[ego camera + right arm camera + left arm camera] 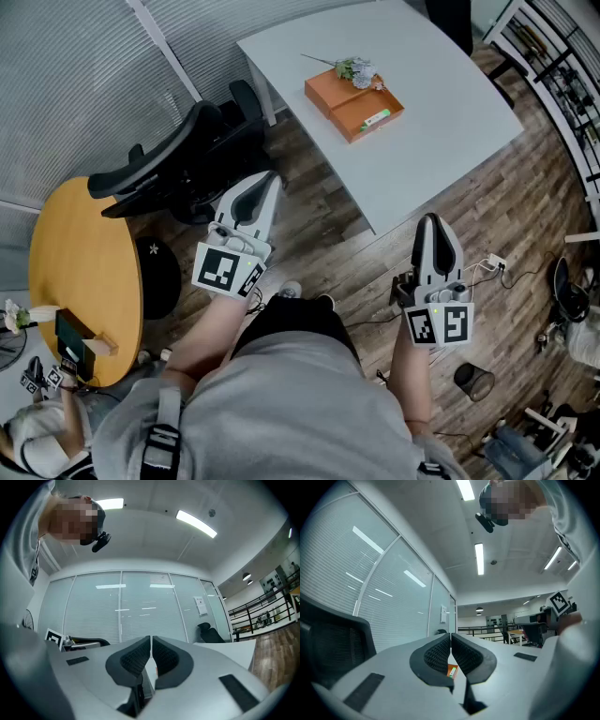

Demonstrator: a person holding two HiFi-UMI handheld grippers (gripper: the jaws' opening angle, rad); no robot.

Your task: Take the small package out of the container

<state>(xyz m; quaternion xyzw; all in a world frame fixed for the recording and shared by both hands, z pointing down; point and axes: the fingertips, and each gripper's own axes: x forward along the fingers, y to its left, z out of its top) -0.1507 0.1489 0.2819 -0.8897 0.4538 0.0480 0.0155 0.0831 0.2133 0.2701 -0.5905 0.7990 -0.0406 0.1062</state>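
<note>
Pale grey table [441, 141] ahead carries the orange two-compartment container [323, 94], well apart from both clenched, empty grippers
The container sits ahead and between the grippers. The left gripper [270, 180] and right gripper [430, 220] are held short of the table edge, over the wooden floor [328, 253], each with its jaws pressed together on nothing. Neither looks clearly nearer, though the left gripper is aimed toward the container, whose orange shows beneath its jaws. The small green-and-white package [375, 118] lies flat in the compartment nearer the person, its long axis parallel to the container's near edge, running left to right and slightly away
</note>
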